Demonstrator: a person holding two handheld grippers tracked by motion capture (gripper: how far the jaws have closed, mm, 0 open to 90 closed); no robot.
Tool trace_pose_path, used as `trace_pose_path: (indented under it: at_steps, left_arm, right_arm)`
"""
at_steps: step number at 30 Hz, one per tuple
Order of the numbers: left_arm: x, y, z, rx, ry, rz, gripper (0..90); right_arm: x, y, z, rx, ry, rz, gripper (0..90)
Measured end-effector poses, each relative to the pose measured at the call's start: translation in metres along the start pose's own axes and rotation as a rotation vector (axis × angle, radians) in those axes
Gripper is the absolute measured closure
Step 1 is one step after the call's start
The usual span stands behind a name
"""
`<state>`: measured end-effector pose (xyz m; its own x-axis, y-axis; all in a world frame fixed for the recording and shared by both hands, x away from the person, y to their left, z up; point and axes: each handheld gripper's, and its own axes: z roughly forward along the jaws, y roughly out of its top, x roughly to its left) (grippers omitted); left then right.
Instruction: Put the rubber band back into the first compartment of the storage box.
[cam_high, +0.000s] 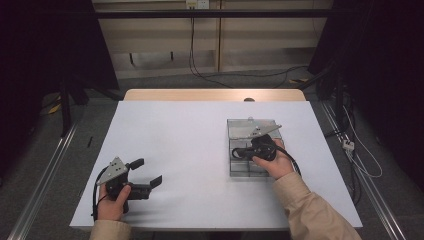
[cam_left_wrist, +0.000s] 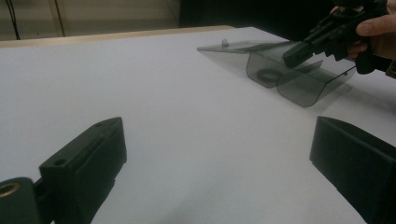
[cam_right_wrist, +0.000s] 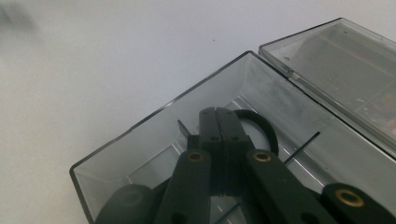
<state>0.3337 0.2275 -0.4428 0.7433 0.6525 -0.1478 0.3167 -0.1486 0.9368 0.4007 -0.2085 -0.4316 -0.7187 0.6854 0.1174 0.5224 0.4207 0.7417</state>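
Your right gripper reaches into the clear smoky plastic compartment box, lid folded open, its jaws pressed together at the black rubber ring lying in a compartment; whether they pinch it, I cannot tell. The ring is not yet lifted out. Your left gripper rests spread wide on the white table, well apart.

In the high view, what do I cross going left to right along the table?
left gripper, jaws open → bare white table → clear plastic box with the right gripper reaching into it, jaws shut.
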Motion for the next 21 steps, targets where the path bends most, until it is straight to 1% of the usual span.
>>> trace_pose_path:
  at_steps: [2,4,6,8,9,10,11,14,16,17,19,20,21]
  left_arm:
    - [0.0,0.0,0.0,-0.001,-0.002,-0.002,3.5]
    - [0.0,0.001,0.001,-0.004,-0.002,-0.002,3.5]
    - [0.0,0.001,0.001,-0.007,-0.001,-0.006,3.5]
    - [0.0,0.001,0.002,-0.007,-0.001,-0.006,3.5]
    - [0.0,0.001,0.002,-0.007,-0.002,-0.006,3.5]
    - [0.001,0.002,0.002,-0.001,-0.004,0.003,3.5]
    - [0.0,0.001,0.002,-0.002,-0.005,0.001,3.5]
    - [0.0,0.0,0.001,0.001,-0.006,-0.003,3.5]
    - [0.0,0.0,0.0,0.003,-0.005,-0.003,3.5]
    - [0.0,0.0,-0.001,0.003,-0.005,-0.001,3.5]
    - [-0.001,0.0,-0.001,0.002,-0.005,0.0,3.5]
    - [-0.001,0.001,-0.001,-0.001,-0.004,-0.001,3.5]
    - [-0.001,0.001,-0.001,-0.001,-0.004,-0.002,3.5]
  right_arm:
    - [0.001,0.0,-0.001,-0.013,0.008,0.005,88.8]
    - [0.002,0.001,-0.003,-0.029,0.007,0.007,83.9]
    - [0.003,0.001,-0.004,-0.046,0.006,0.021,75.1]
    - [0.003,0.0,-0.005,-0.073,0.017,0.042,65.5]
    - [0.003,0.0,-0.005,-0.079,0.023,0.056,63.4]
    - [0.003,0.0,-0.006,-0.092,0.03,0.062,56.2]
    - [0.003,0.0,-0.006,-0.092,0.03,0.062,56.2]
    - [0.004,0.0,-0.009,-0.109,0.036,0.075,44.0]
    - [0.004,0.001,-0.01,-0.119,0.048,0.087,35.6]
    - [0.005,0.0,-0.011,-0.123,0.043,0.092,31.5]
    - [0.008,0.0,-0.012,-0.132,0.031,0.092,26.2]
    - [0.01,-0.002,-0.015,-0.14,0.022,0.093,21.6]
    - [0.01,-0.002,-0.015,-0.14,0.022,0.093,21.6]
